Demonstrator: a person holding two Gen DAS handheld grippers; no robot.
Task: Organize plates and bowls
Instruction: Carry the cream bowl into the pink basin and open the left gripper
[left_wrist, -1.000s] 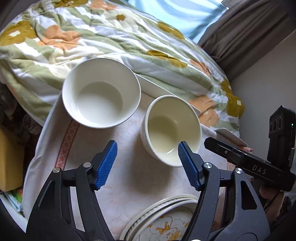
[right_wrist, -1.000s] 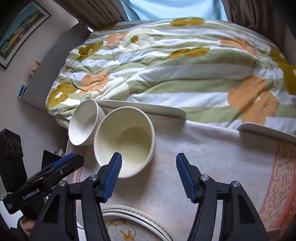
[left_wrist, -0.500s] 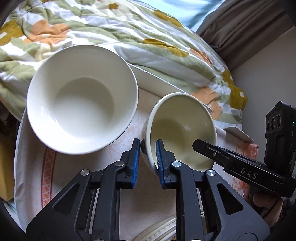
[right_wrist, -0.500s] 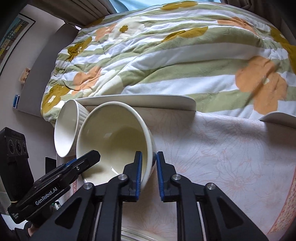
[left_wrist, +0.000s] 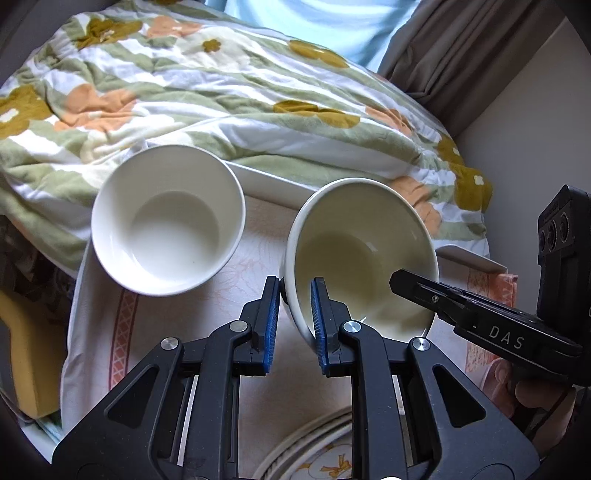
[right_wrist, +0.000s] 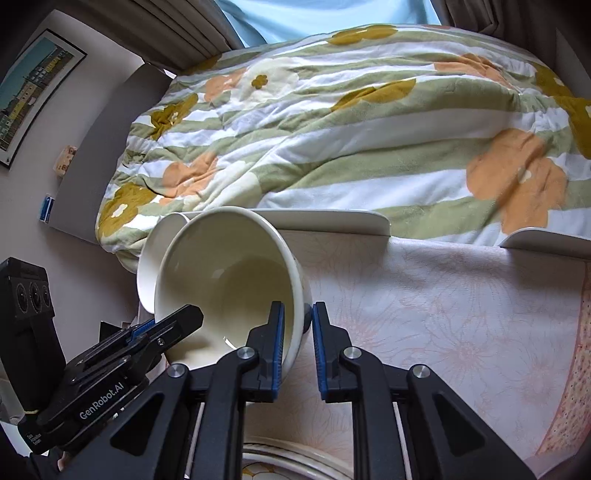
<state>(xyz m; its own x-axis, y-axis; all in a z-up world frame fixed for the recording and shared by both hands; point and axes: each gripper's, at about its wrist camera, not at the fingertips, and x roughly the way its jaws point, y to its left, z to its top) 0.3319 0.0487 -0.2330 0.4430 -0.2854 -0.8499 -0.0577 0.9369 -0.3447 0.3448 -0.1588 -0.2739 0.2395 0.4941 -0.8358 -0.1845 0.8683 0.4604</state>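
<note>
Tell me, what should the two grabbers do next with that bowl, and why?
Probably lift the cream ceramic bowl and lower it into the white ceramic bowl beside it. Both the left gripper and the right gripper pinch its rim, it is already tilted, and the white bowl is empty.

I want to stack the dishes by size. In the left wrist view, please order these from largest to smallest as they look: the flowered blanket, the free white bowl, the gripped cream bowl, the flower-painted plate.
1. Flowered striped blanket.
2. Round cream ceramic bowl and round white ceramic bowl: these look alike; the cream one is tilted and nearer, so I do not rank them.
3. Flower-painted plate: mostly hidden, true size unsure.
</note>
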